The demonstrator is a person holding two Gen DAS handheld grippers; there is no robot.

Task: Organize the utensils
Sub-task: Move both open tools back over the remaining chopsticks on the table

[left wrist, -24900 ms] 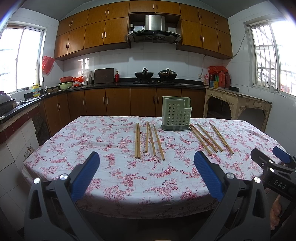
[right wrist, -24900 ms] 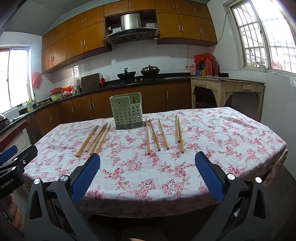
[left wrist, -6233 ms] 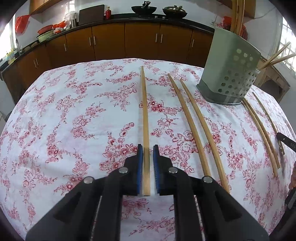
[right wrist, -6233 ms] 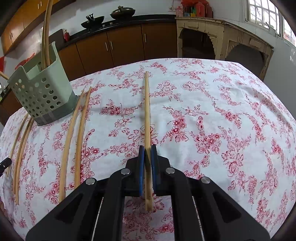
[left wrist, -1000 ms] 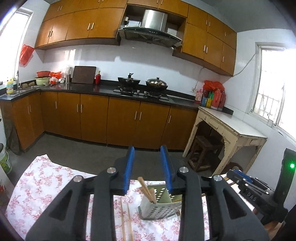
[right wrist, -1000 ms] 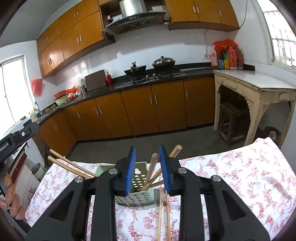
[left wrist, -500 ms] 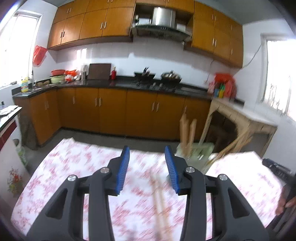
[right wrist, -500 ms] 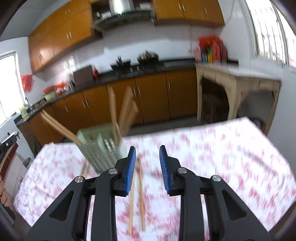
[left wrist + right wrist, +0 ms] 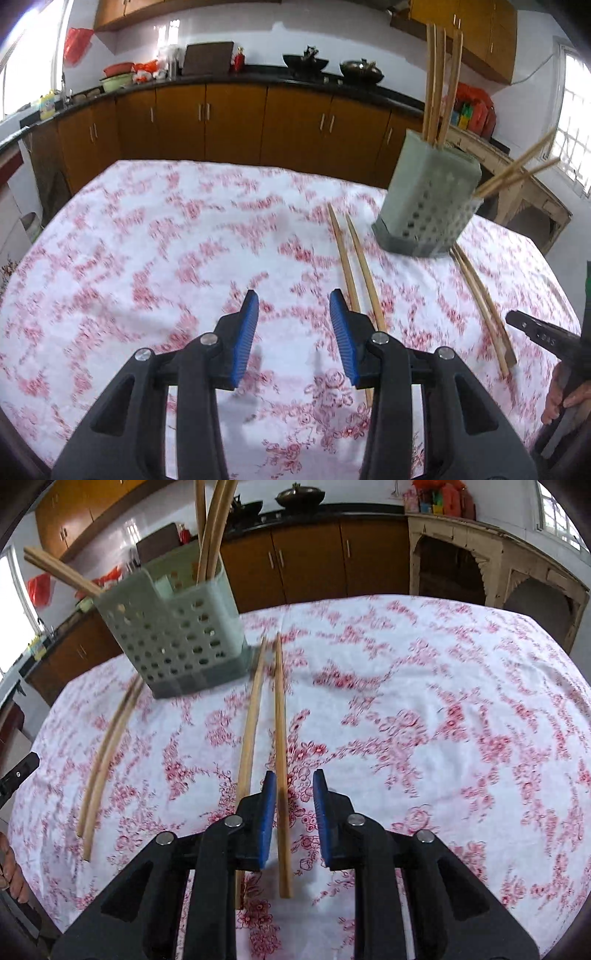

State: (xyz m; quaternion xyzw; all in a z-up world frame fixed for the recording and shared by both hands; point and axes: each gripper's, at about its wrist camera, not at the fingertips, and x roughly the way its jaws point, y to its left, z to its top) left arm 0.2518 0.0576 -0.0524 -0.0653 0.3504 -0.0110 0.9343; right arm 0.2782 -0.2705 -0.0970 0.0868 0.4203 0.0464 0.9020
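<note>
Right hand-held gripper (image 9: 294,814): jaws narrowly parted, astride one chopstick (image 9: 281,746) lying on the table (image 9: 461,709), pads not closed. Left hand-held gripper (image 9: 294,334): wide, empty; chopstick pair (image 9: 356,266) just right. Holder (image 9: 428,206) ahead-right, holding chopsticks.

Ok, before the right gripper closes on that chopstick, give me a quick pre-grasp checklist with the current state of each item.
1. Right gripper open: ok.
2. Target chopstick lies between its fingers: ok, though nearer the left pad.
3. Neighbouring chopstick outside the fingers: ok.
4. Pads down at tablecloth level: cannot tell.
5. Green holder upright with room left: ok, it already holds several chopsticks.
6. Left gripper open, empty and clear of the right one: ok.
</note>
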